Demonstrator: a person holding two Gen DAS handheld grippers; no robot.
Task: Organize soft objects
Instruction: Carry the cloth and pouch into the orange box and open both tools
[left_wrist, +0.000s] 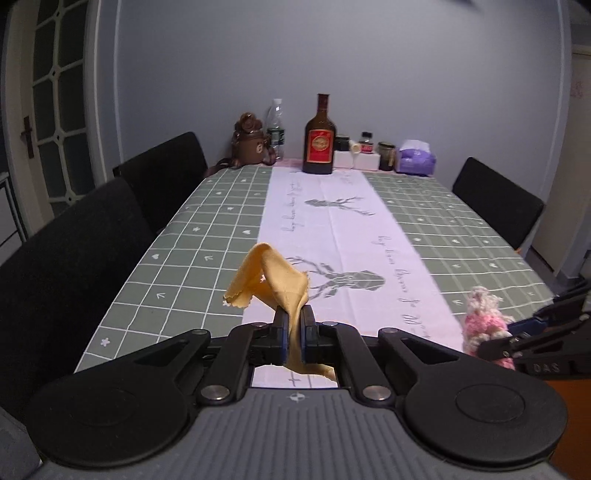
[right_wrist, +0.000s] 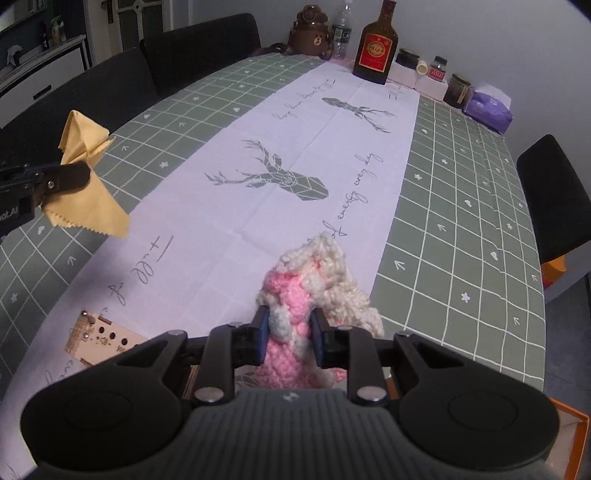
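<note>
Two handheld grippers each hold a soft item lifted above a long dining table.

The left gripper (left_wrist: 294, 334) has its jaws closed on a yellow cloth (left_wrist: 275, 282), which stands up from the pads, folds over at the top and droops to the left; its zigzag-cut lower corner hangs below the jaws, seen best in the right wrist view. The right gripper (right_wrist: 290, 334) clamps a pink and cream knitted piece (right_wrist: 308, 291), its long axis running up and away from the pads, cream end farthest. Only the right wrist view shows a small wooden board (right_wrist: 99, 338) on the table (left_wrist: 173, 236) and an orange box edge (right_wrist: 570, 421). Only the left view shows the glazed door (left_wrist: 51, 110). The cloth runner carries deer prints and cursive script, partly reading "every day". At the far end stands a brown bottle (left_wrist: 319, 142) with a red label, too small to read.
</note>
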